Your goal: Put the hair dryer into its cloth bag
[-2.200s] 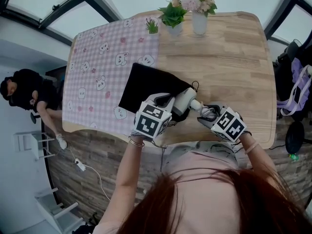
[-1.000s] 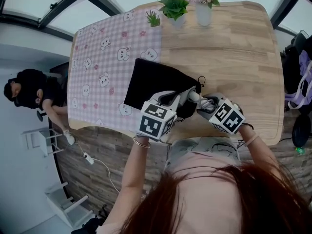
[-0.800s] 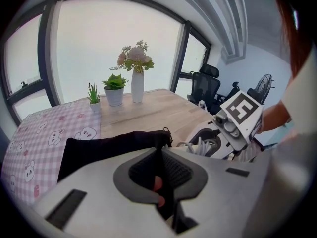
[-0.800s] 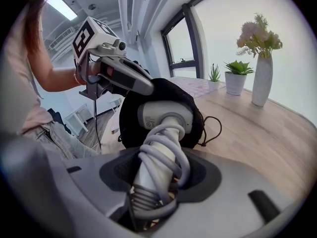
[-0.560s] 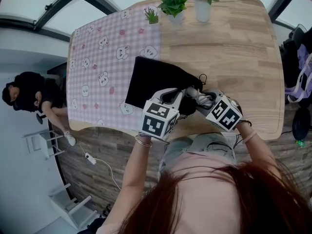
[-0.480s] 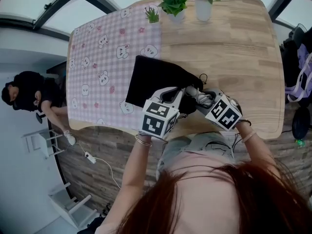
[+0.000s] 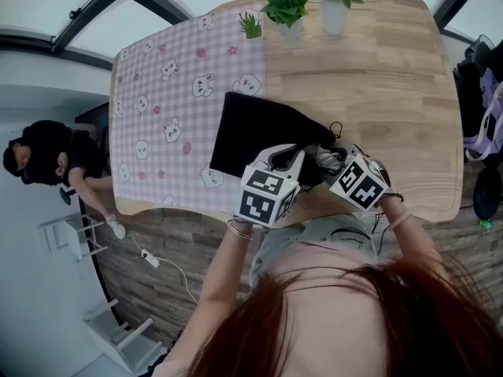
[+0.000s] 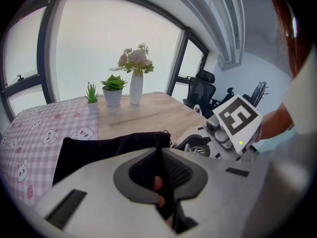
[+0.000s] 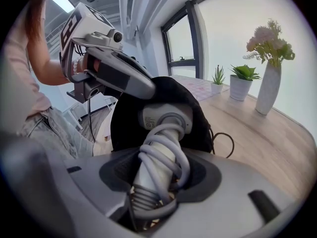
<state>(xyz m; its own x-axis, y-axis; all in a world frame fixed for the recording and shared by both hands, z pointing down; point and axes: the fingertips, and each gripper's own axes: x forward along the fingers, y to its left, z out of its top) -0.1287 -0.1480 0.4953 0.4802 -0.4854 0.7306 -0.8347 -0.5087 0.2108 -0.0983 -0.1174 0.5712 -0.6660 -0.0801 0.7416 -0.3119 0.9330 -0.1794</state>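
Head view: a light wooden desk (image 7: 377,85) with rounded corners is seen from above. Its left part is covered by a pink checked tablecloth (image 7: 157,93) printed with white rabbits. A black cloth bag (image 7: 247,132) with a drawstring is laid towards the near edge of the desk, across the line where the tablecloth meets the bare wood. Its closed end rests on the tablecloth, and its mouth is turned to the right, towards the two grippers at the near edge.

Left gripper view: the jaws of the left gripper (image 8: 159,157) are pressed together on the upper edge of the bag's mouth. In the right gripper view that edge is seen raised off the desk, so that the mouth stands arched.

Right gripper view: the jaws of the right gripper (image 9: 159,175) are clamped on the handle of a white and grey plastic hair dryer (image 9: 166,120), round which its grey cord is wound in loops. The hair dryer is held just above the desk near the near edge. Its body is entered in the raised mouth of the bag, and its handle and cord are left outside.

At the far edge of the desk three smaller things are set in a row: a tall white vase (image 7: 334,16) of pink flowers, a leafy potted plant (image 7: 287,10) in a white pot, and a small spiky succulent (image 7: 250,26) on the edge of the tablecloth.
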